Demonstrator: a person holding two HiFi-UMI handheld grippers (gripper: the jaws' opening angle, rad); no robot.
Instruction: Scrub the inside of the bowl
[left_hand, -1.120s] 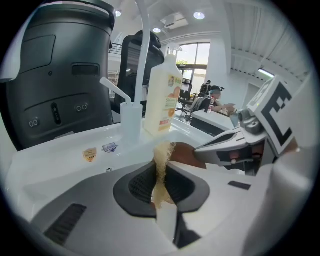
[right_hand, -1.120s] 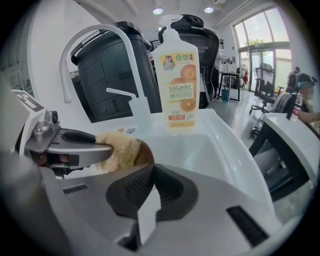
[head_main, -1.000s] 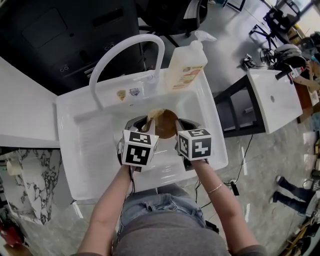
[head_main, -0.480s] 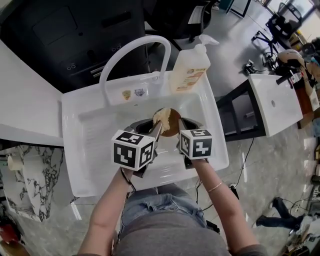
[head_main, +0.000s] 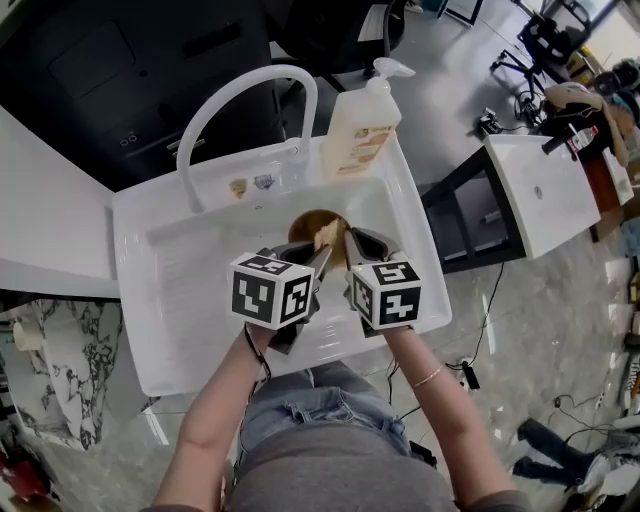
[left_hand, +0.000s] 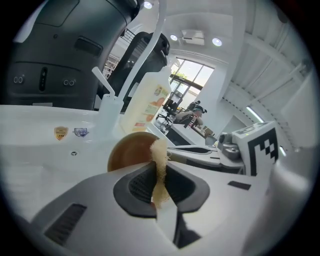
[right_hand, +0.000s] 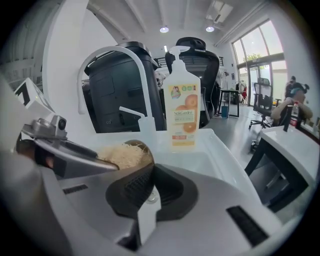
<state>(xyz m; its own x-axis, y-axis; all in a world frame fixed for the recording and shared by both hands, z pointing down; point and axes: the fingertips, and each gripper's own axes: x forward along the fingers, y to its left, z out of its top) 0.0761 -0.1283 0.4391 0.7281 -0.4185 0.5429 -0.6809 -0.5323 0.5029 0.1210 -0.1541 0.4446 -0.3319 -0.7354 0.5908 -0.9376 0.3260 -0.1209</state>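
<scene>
A brown bowl (head_main: 312, 224) sits tilted in the white sink (head_main: 180, 290), partly hidden behind both grippers. My left gripper (head_main: 322, 252) is shut on a beige fibrous scrubber (head_main: 328, 235), which presses into the bowl's inside. In the left gripper view the scrubber (left_hand: 160, 160) stands pinched between the jaws of the left gripper (left_hand: 159, 176), with the bowl (left_hand: 127, 152) just beyond. My right gripper (head_main: 350, 242) is shut on the bowl's near rim. In the right gripper view the right gripper (right_hand: 149, 181) clamps the bowl (right_hand: 144, 150), and the scrubber (right_hand: 122, 155) fills its hollow.
A soap bottle (head_main: 358, 125) with a pump stands on the sink's back rim, right of the arched white faucet (head_main: 240, 105). A white counter (head_main: 45, 215) lies to the left. A small white table (head_main: 545, 195) stands off to the right.
The scrubber has slid from the bowl's left side toward its right side. The left gripper's cube shifted slightly left and down. The right gripper kept its hold on the rim.
</scene>
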